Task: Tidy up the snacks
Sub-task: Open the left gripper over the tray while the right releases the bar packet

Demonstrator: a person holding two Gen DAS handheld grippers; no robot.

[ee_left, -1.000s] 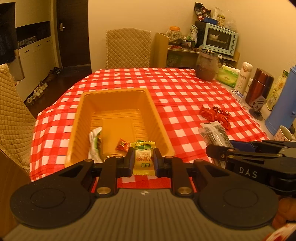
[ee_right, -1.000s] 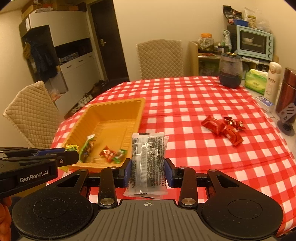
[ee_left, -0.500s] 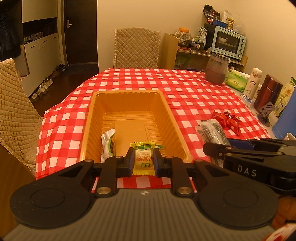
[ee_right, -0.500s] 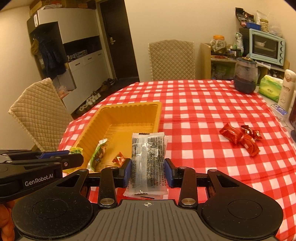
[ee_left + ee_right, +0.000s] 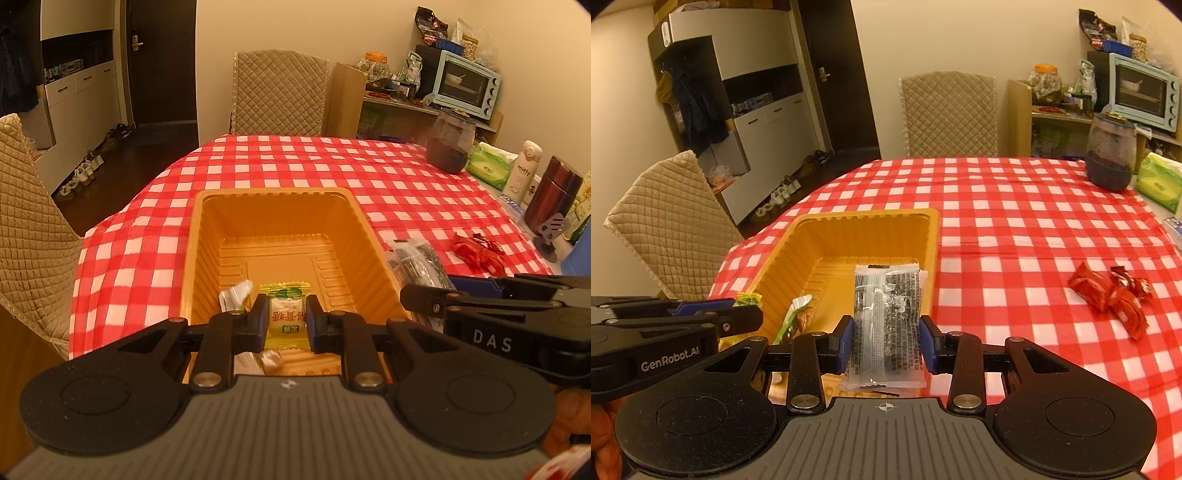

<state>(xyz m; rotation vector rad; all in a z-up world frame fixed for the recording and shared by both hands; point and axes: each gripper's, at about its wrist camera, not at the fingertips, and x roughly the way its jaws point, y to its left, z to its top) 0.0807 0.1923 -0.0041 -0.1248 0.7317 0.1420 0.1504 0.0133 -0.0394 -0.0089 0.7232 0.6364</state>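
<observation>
My left tool (image 5: 283,320) is pinched shut on a small yellow candy packet (image 5: 285,316), and it hangs just over the near end of the orange tray (image 5: 271,201). My right tool (image 5: 885,339) is clamped on a clear packet of dark snack (image 5: 886,317), held upright over the tray's near right corner, as far as I can judge from its own camera.

To do this step well, I think I should bring each packet lower into the tray before letting go, so neither bounces off the ribbed floor or slides over the rim. I would release the candy first, towards the bare middle, clear of the green-and-white wrapper (image 5: 796,315) already lying at the near left. Then I would lay the longer packet flat along the right wall. The two tools sit close side by side, so I would open one at a time.

Farther out on the checked tabletop (image 5: 1015,206), the red wrappers (image 5: 1108,295) lie well apart from the tray, not yet gathered.

Compared with a second ago, both tools have moved forward: the tray's near rim has slipped beneath them, and the tray fills more of each view. Both grips look unchanged.
</observation>
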